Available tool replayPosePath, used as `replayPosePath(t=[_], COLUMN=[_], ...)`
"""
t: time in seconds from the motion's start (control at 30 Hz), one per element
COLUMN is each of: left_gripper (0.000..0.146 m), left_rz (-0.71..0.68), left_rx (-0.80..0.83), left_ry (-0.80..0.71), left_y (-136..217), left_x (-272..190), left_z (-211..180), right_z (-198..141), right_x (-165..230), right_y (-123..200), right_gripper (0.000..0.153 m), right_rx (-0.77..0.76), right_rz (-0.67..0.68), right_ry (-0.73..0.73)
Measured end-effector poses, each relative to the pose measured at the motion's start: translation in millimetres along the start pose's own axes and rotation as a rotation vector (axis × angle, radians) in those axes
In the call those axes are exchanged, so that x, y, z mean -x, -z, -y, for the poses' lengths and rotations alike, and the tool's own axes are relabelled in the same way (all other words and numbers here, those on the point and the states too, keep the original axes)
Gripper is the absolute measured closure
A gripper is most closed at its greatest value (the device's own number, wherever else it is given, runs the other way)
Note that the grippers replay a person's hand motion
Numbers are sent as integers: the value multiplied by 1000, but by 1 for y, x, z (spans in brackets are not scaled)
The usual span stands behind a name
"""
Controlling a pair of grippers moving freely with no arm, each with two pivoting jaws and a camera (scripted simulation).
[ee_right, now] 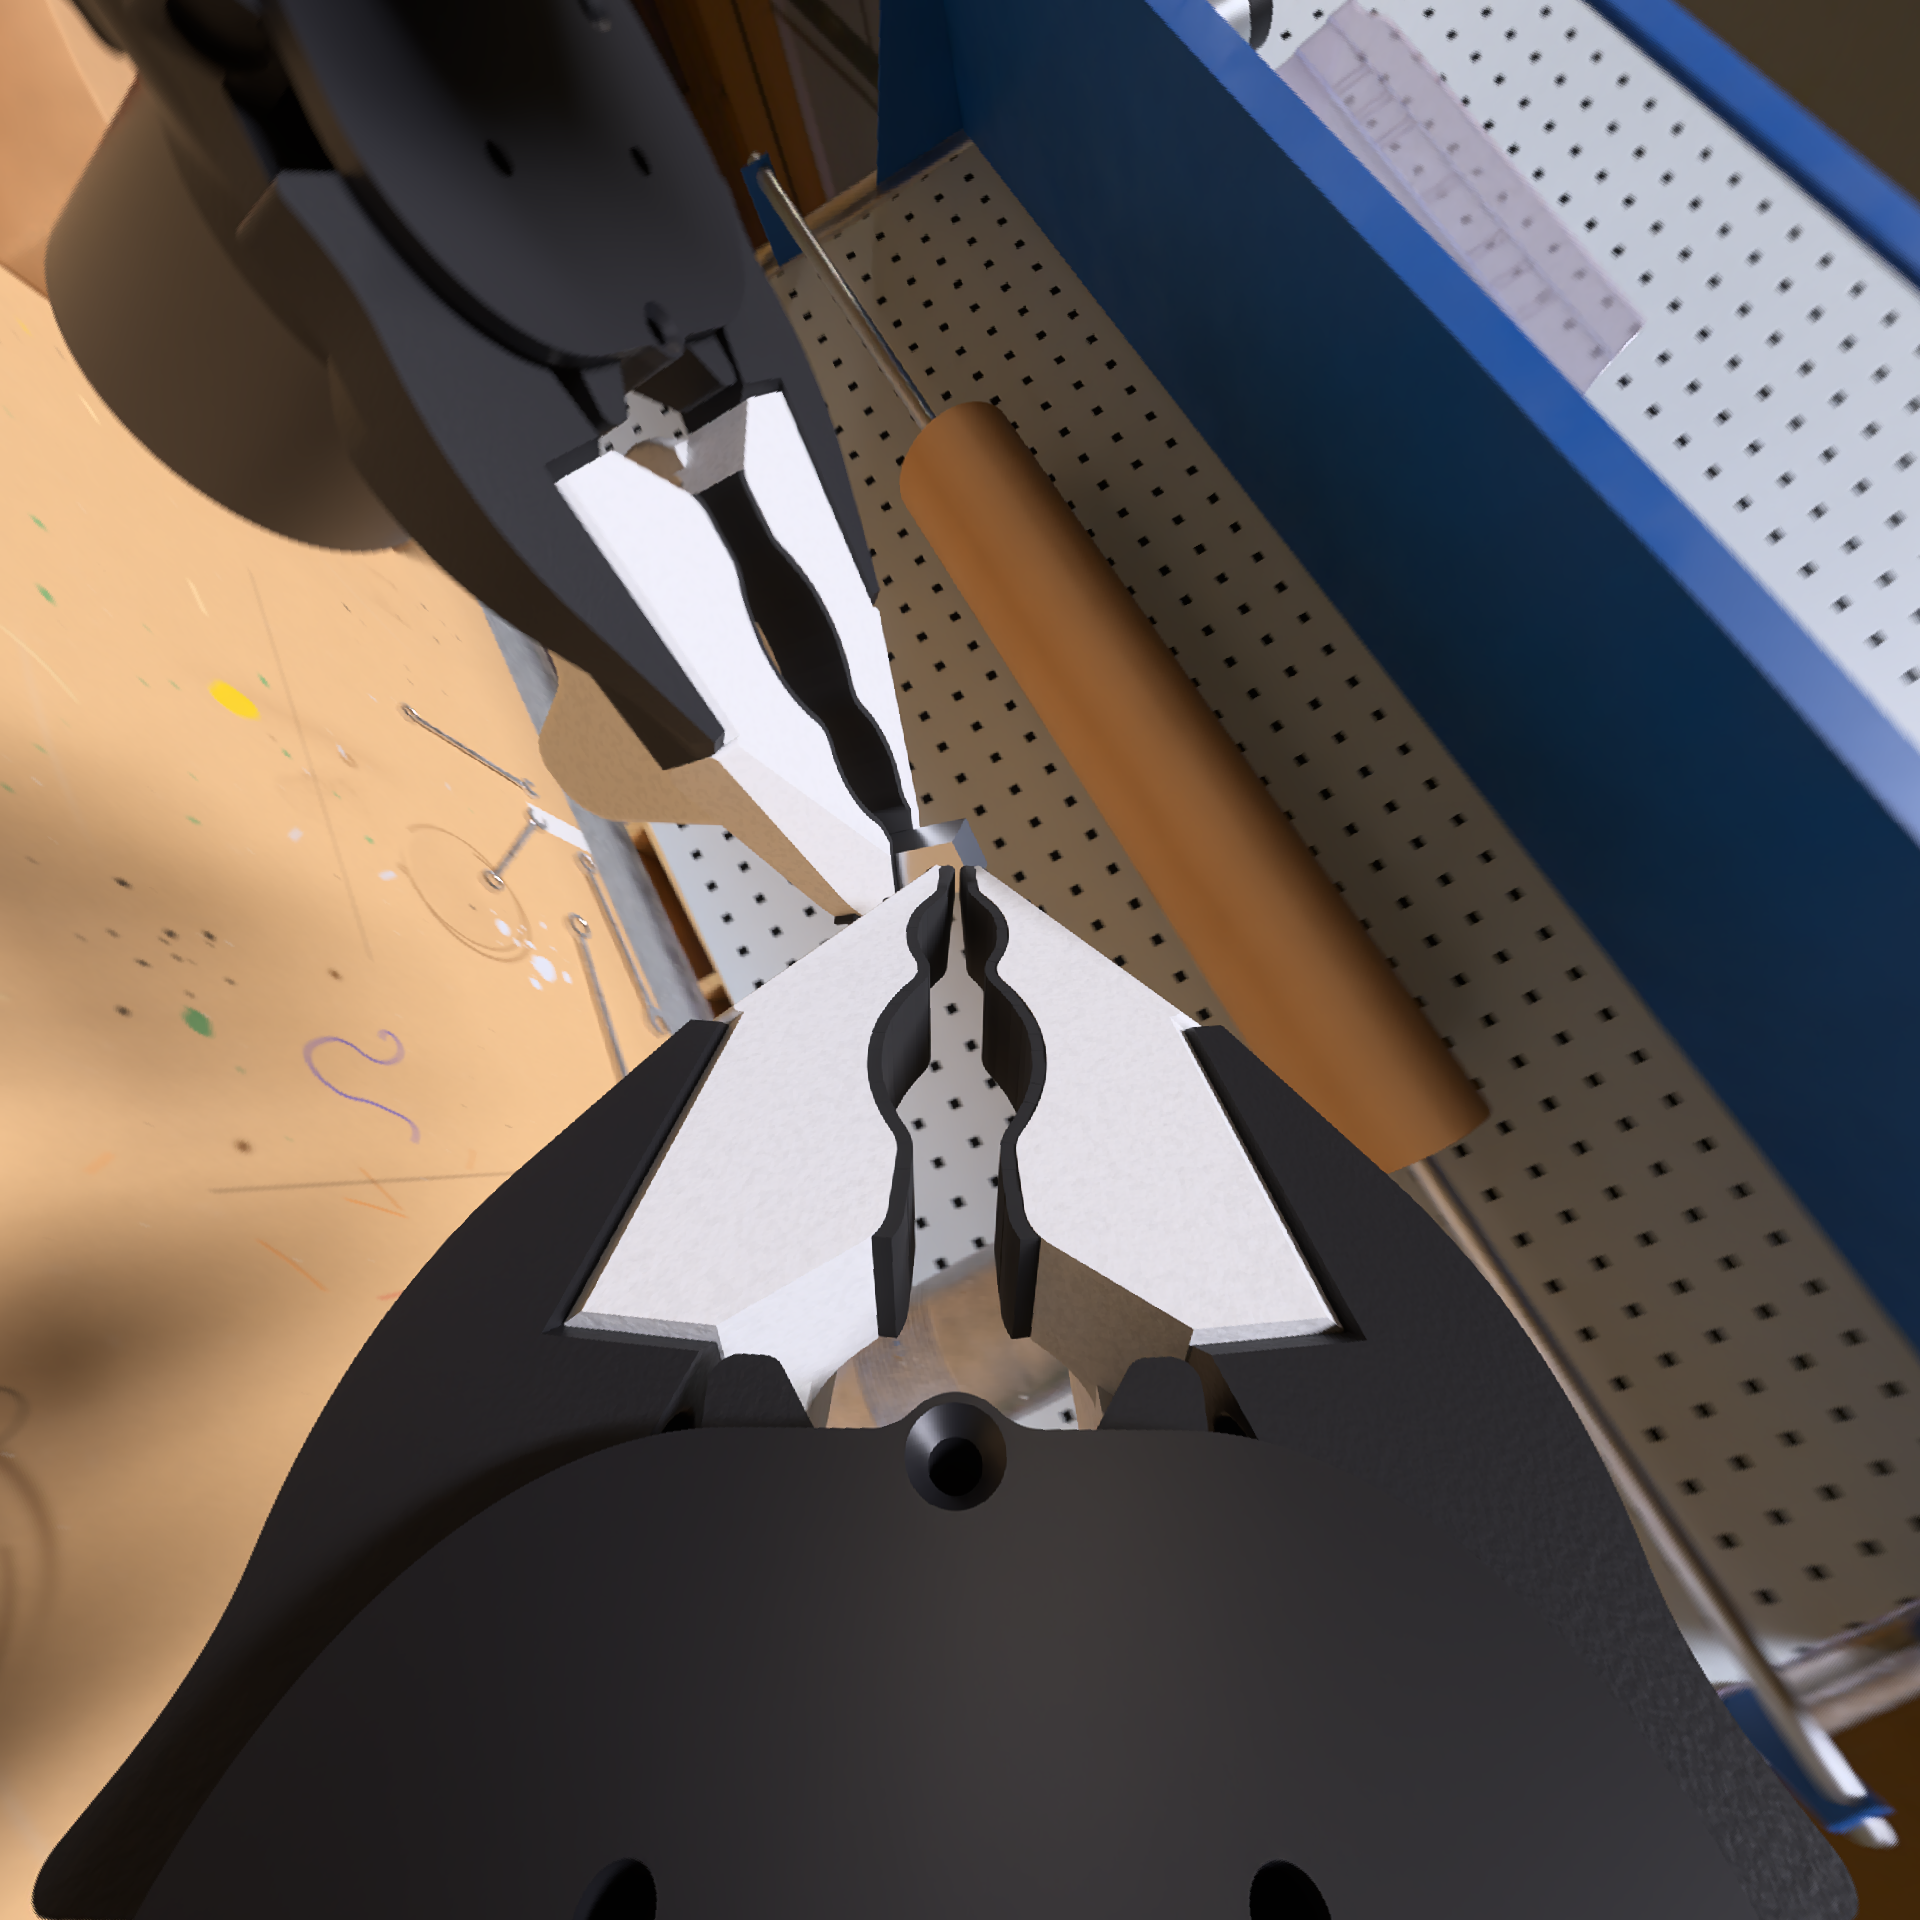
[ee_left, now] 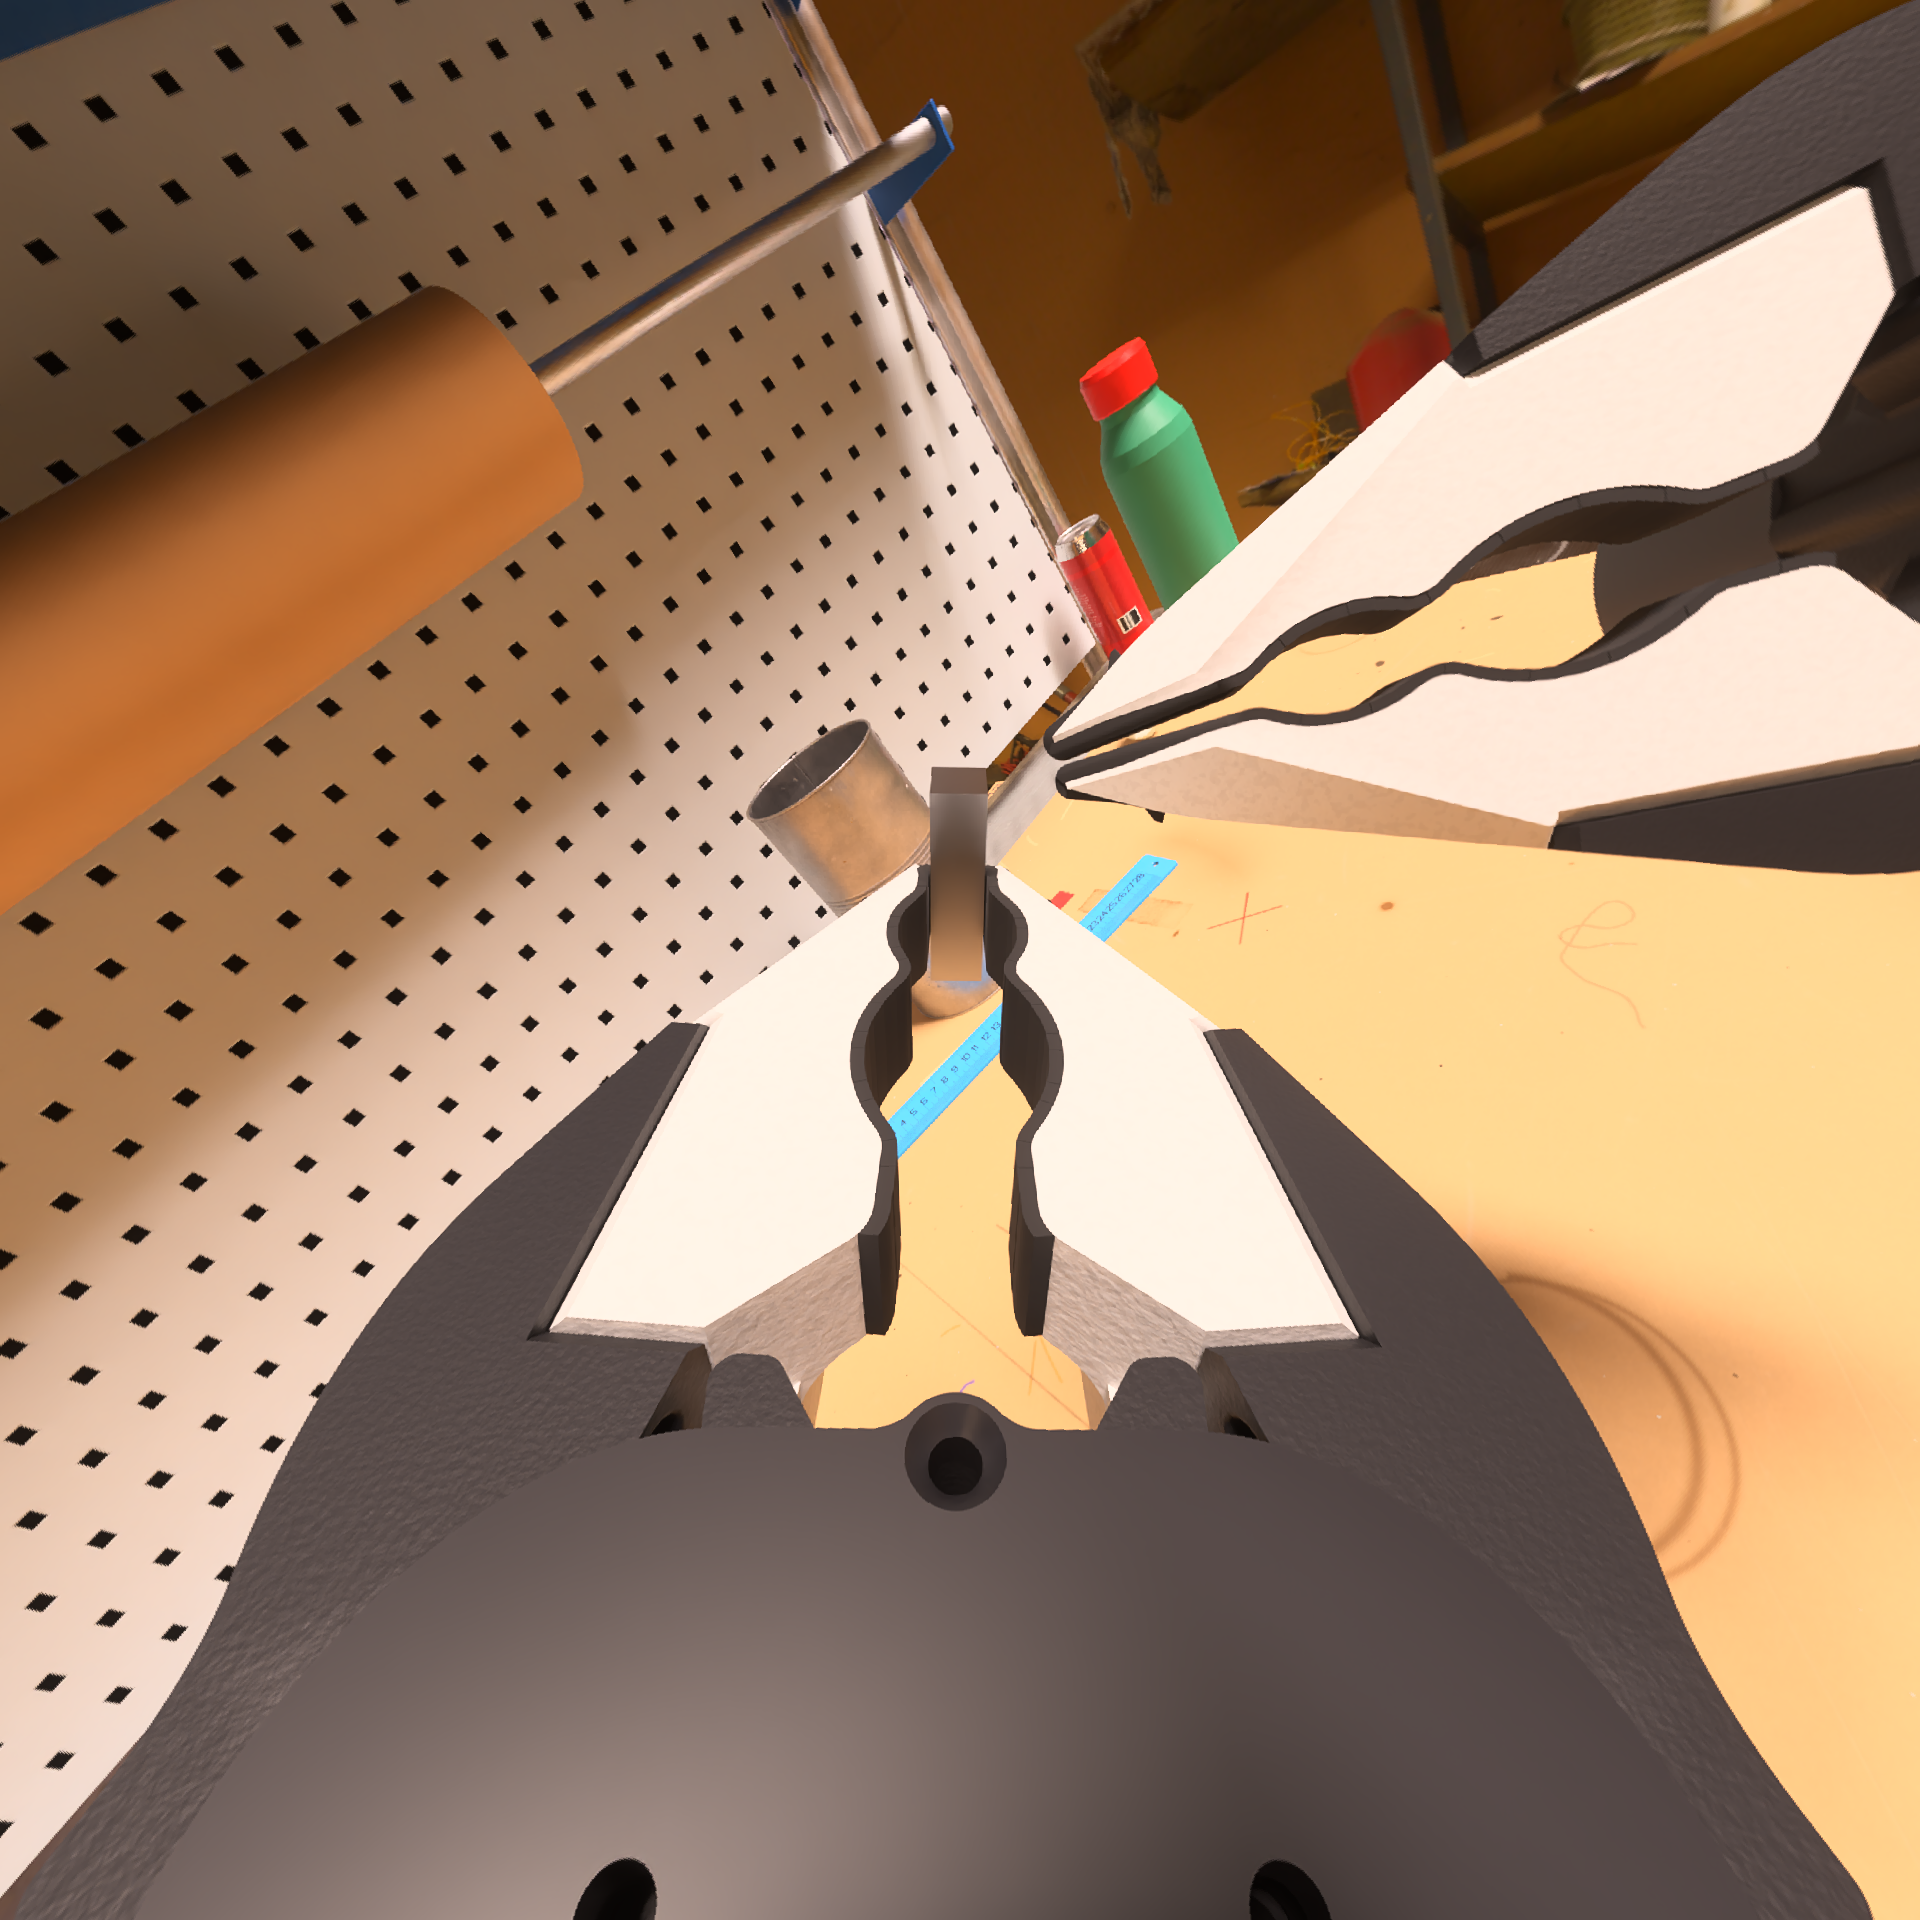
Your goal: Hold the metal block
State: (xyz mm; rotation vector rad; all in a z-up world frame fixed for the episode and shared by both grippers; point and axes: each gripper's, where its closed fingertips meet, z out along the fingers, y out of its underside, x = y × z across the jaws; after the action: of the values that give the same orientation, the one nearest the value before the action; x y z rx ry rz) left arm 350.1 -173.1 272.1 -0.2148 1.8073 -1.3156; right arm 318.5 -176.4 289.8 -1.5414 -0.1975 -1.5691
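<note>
- while the left gripper (ee_left: 956, 914) pinches the metal block (ee_left: 957, 873) between its fingertips, the block stands clear of the yellow bench top (ee_left: 1455, 1143), lifted above the blue ruler (ee_left: 966, 1070) lying on it.
- the block's long axis runs straight ahead along the left gripper's fingers, so its far end pokes out past the tips toward the pegboard (ee_left: 312, 935) and the tin cup (ee_left: 842, 810).
- the right gripper (ee_left: 1055, 764) comes in from the right in the left wrist view, its fingertips nearly together and touching, or just beside, a thin bright metal strip that reaches up and right from the block.
- in the right wrist view the right gripper (ee_right: 956, 883) has only a hairline gap at its tips; whether they pinch that strip i cannot tell, as the contact is too small to see.
- there the block (ee_right: 940, 836) shows as a small grey sliver just beyond the right tips, with the left gripper (ee_right: 894, 821) coming in from the far left to meet it.
- the left gripper is clearly the one carrying the block; my judgement is that the hold depends on its squeeze across the block's narrow sides.
- a brown paper roll (ee_left: 281, 561) on a rod hangs before the pegboard, and a green bottle (ee_left: 1164, 488) and red can (ee_left: 1101, 582) stand far right, well apart from the block.
</note>
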Motion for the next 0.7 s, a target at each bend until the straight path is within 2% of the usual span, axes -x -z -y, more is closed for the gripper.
replayPosePath(t=[0.07, 0.23, 0.27, 0.3, 0.4, 0.43, 0.47, 0.5, 0.6, 0.7], left_gripper=[137, 137, 137, 137, 137, 137, 137, 137, 137, 137], left_rz=[6, 34, 44, 57, 102, 117, 129, 136, 159, 189], left_rx=[-8, -25, -31, -38, -54, -48, -42, -36, -26, -15], left_ry=[6, 20, 24, 31, 31, 23, 17, 14, 19, 57], left_y=[0, 1, 1, 2, 4, 4, 4, 3, 3, 5], left_x=[0, 4, 5, 7, 16, 18, 19, 20, 25, 39], left_z=[1, 3, 3, 4, 7, 6, 4, 2, -2, -5], right_z=[-1, 1, 3, 6, 8, 8, 9, 12, 27, 33], right_x=[-1, -2, -2, -4, -11, -9, -4, 2, 4, 4], right_y=[0, -1, -2, -2, -5, -7, -9, -10, -8, -3], right_gripper=[153, 153, 153, 153, 153, 153, 153, 153, 153, 153], right_rx=[-8, -57, -85, -130, -320, -372, -395, -401, -454, -443], right_rz=[17, 93, 128, 175, 338, 391, 432, 461, 560, 586], right_ry=[-80, -439, -591, -805, -1552, -1743, -1862, -1917, -1942, -1824])
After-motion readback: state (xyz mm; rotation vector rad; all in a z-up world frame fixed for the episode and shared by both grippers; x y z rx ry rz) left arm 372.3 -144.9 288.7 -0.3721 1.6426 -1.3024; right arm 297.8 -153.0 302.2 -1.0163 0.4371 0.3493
